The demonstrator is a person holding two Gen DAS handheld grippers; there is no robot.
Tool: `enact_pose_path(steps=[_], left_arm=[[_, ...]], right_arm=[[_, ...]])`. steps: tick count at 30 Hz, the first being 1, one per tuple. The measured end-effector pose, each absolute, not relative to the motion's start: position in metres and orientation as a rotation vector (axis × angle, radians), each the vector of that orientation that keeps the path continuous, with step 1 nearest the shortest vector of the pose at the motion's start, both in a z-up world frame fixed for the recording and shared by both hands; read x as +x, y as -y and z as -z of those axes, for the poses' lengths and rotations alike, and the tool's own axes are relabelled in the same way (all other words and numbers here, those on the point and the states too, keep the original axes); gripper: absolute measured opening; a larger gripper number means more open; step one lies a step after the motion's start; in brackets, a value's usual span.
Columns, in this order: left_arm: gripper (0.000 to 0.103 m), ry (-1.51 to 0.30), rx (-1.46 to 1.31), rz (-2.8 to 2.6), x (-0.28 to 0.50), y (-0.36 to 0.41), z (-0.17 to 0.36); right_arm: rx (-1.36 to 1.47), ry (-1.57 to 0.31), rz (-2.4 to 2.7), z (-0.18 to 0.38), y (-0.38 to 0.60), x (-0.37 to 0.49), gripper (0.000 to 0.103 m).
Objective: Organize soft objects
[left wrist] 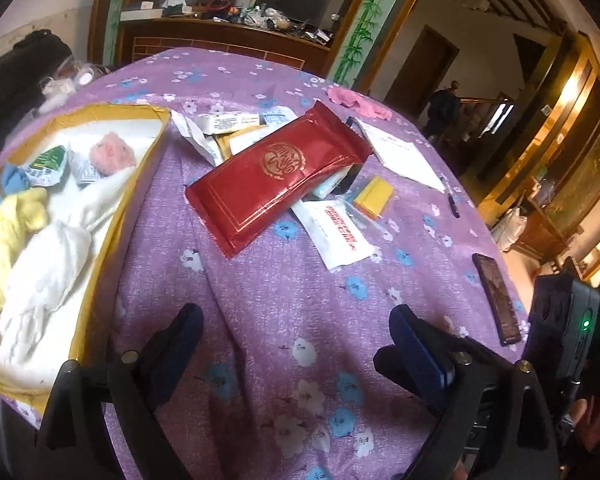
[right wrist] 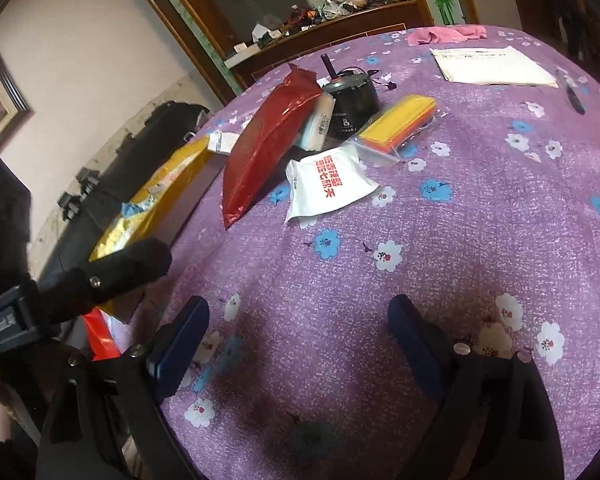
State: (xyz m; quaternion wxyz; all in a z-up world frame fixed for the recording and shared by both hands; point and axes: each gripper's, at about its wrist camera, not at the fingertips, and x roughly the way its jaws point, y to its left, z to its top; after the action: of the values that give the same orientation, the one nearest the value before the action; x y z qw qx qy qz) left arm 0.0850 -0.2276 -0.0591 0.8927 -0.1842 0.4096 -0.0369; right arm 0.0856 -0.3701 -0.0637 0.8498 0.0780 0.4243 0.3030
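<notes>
Purple floral cloth [left wrist: 284, 320] covers the table in both views, with a cluttered wooden sideboard [left wrist: 228, 36] along the top of the frame. At centre lies one red foil pouch [left wrist: 278, 176] stamped with a round gold seal (its characters are too small to read). Partly under its lower right edge sits one white packet [left wrist: 336, 236] printed in red Chinese characters, which I cannot make out reliably. Right of the pouch is one clear bag of yellow sheets [left wrist: 374, 196], and above that one stack of white paper [left wrist: 400, 152]. One pink cloth [left wrist: 358, 102] lies near the table's far edge, upper right of centre.

At the left of the left-wrist view, a gold-rimmed box [left wrist: 140, 184] holds the soft things: one white cloth [left wrist: 48, 264], one yellow cloth [left wrist: 8, 236], one pink fluffy ball [left wrist: 112, 154] and two small printed packets.

Both tongs hang spread and empty over bare cloth at the bottom of their frames: left gripper [left wrist: 296, 332], right gripper [right wrist: 300, 324].
</notes>
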Motion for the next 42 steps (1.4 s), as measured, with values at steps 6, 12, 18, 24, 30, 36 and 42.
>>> enact_pose_path(steps=[6, 12, 18, 24, 30, 36, 42], left_arm=[[0.096, -0.773, -0.362, 0.013, 0.081, 0.224, 0.052], [0.096, -0.733, -0.338, -0.007, 0.073, 0.223, 0.05], [0.096, -0.758, -0.311, 0.008, 0.071, 0.219, 0.049], [0.096, -0.751, -0.323, 0.018, 0.066, 0.21, 0.047], [0.096, -0.751, -0.317, 0.063, 0.088, 0.203, 0.031], [0.096, -0.749, -0.27, 0.085, 0.134, 0.204, 0.017], [0.091, -0.858, -0.221, 0.146, 0.199, 0.213, 0.027]], right_arm=[[0.12, -0.867, -0.662, 0.064, 0.367, 0.08, 0.094], [0.137, -0.869, -0.646, 0.064, 0.367, 0.081, 0.096], [0.127, -0.864, -0.647, 0.063, 0.365, 0.082, 0.097], [0.167, -0.853, -0.672, 0.052, 0.366, 0.087, 0.097], [0.176, -0.845, -0.651, 0.035, 0.365, 0.11, 0.096], [0.259, -0.909, -0.571, 0.026, 0.373, 0.18, 0.096], [0.271, -0.958, -0.47, 0.036, 0.368, 0.239, 0.096]])
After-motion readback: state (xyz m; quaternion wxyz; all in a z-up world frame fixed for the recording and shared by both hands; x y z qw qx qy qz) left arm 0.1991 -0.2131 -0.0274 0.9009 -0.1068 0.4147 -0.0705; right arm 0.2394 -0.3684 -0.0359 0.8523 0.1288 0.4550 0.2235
